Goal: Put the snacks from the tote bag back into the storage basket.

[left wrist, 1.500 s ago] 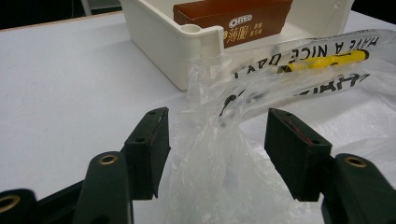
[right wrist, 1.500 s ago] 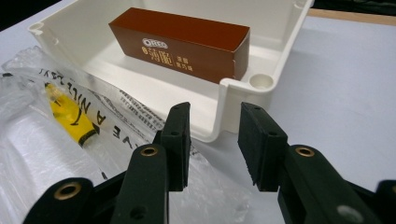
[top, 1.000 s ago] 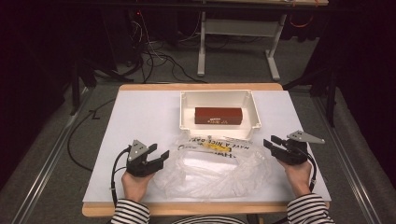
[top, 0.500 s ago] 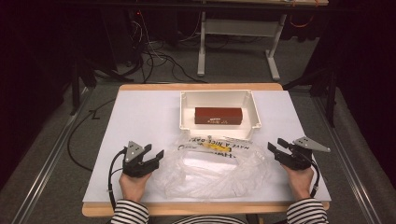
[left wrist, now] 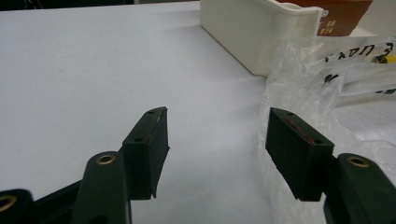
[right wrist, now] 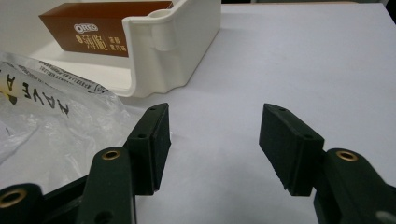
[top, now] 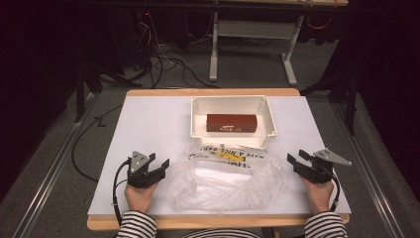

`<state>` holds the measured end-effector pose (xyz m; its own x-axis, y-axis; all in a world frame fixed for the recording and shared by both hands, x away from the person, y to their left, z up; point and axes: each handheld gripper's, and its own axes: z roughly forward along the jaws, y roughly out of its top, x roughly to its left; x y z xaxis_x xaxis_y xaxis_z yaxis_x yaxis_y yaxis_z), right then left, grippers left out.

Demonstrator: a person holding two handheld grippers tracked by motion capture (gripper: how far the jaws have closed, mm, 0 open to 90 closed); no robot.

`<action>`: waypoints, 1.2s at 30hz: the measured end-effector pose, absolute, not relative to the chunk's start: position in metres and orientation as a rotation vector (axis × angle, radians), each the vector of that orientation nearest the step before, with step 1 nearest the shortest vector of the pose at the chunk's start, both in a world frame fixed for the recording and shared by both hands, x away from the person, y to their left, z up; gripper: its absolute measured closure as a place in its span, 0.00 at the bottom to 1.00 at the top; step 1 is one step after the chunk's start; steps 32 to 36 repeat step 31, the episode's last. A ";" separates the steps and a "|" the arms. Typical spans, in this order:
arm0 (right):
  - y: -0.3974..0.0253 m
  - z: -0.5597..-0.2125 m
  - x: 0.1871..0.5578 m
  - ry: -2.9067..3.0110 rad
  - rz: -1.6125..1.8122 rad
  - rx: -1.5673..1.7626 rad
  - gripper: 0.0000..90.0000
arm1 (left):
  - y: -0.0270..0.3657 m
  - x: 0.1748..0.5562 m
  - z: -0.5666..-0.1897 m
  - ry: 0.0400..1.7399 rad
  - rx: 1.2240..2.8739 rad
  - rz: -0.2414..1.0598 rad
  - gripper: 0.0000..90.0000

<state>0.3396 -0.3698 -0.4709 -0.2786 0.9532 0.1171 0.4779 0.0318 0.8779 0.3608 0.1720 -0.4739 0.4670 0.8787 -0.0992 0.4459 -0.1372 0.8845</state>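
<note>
we are holding both grippers low on the table with jaws spread apart and gripping nothing. the clear plastic bag (top: 230,173) is lying crumpled between them, its long axis running side to side, just in front of the white bin (top: 233,119). the left gripper (top: 157,167) is sitting nearer the bag's edge; the right gripper (top: 296,159) is just off its other end.

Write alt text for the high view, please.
A person holds an open left gripper and an open right gripper on either side of a crumpled clear plastic bag on a white table. Behind the bag, a white bin holds a brown box.
</note>
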 end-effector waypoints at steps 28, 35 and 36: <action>-0.370 -0.476 0.340 1.791 1.177 1.454 0.45 | 0.170 0.360 -0.484 1.151 1.772 0.625 0.41; -0.370 -0.477 0.340 1.791 1.180 1.452 0.45 | 0.170 0.361 -0.484 1.155 1.769 0.612 0.41; -0.370 -0.477 0.340 1.791 1.180 1.452 0.45 | 0.170 0.361 -0.484 1.155 1.769 0.612 0.41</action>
